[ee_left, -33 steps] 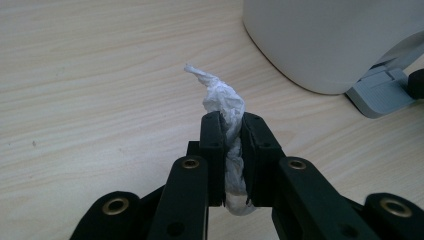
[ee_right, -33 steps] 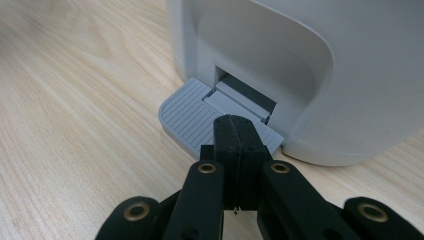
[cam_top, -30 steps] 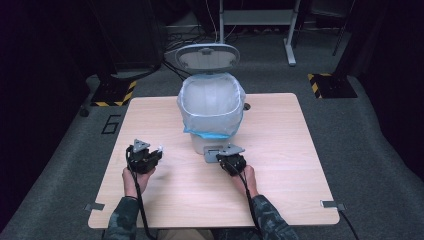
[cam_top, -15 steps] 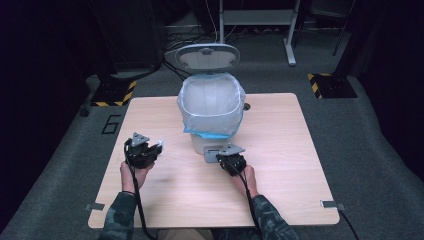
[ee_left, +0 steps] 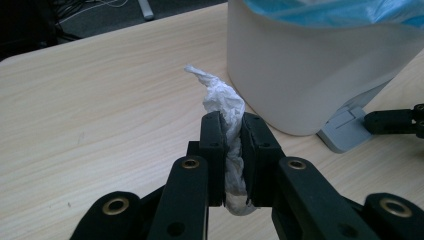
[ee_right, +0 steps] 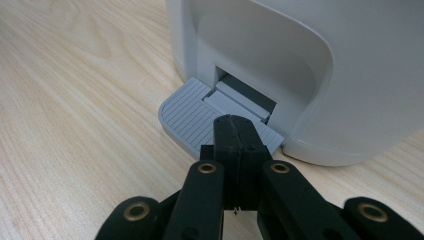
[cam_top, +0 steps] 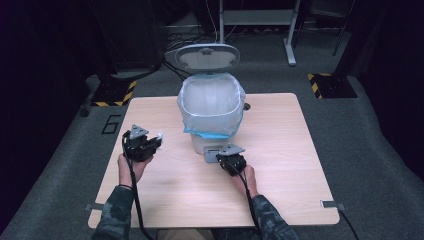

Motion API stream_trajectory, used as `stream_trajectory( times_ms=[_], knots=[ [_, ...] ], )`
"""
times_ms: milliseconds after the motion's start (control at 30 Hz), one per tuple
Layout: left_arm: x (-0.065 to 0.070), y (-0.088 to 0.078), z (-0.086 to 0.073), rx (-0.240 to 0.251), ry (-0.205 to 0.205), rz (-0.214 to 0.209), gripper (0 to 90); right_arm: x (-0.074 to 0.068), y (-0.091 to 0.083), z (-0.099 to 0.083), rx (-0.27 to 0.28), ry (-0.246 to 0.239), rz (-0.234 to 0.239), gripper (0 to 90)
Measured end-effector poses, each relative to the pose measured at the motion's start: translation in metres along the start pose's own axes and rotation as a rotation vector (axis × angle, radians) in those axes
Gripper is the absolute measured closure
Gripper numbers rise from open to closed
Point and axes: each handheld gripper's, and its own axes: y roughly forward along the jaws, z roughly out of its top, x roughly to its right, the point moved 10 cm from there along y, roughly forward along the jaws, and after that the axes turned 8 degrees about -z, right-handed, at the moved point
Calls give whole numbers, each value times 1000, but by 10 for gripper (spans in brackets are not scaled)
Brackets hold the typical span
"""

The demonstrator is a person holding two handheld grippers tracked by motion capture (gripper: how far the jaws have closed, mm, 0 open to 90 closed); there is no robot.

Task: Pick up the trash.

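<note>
White crumpled tissue clamped in left gripper, long axis along jaws, tip forward.

High view overhead, facing forward-down; both gripper views close, low; all share bin.

The left tongs are up off the table, squeezed tight, and the left hand holds them from behind. The right tongs sit low, their jaws pressed flat together. The right hand holds them, and both sleeves come in from below.
</note>
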Motion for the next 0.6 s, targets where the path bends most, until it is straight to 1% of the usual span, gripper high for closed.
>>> stream_trajectory(
  times_ms=[233, 333, 367, 600],
  knots=[
    [4, -3, 16, 8, 28, 0, 808, 0, 0, 0, 0, 1, 2, 900],
    [6, -5, 22, 2, 45, -4, 808, 0, 0, 0, 0, 2, 3, 900],
    [6, -4, 24, 7, 51, -7, 808, 0, 0, 0, -1, 4, 2, 900],
    [11, -6, 38, 5, 73, -18, 809, -1, 0, 1, 2, 9, 10, 900]
  ],
)
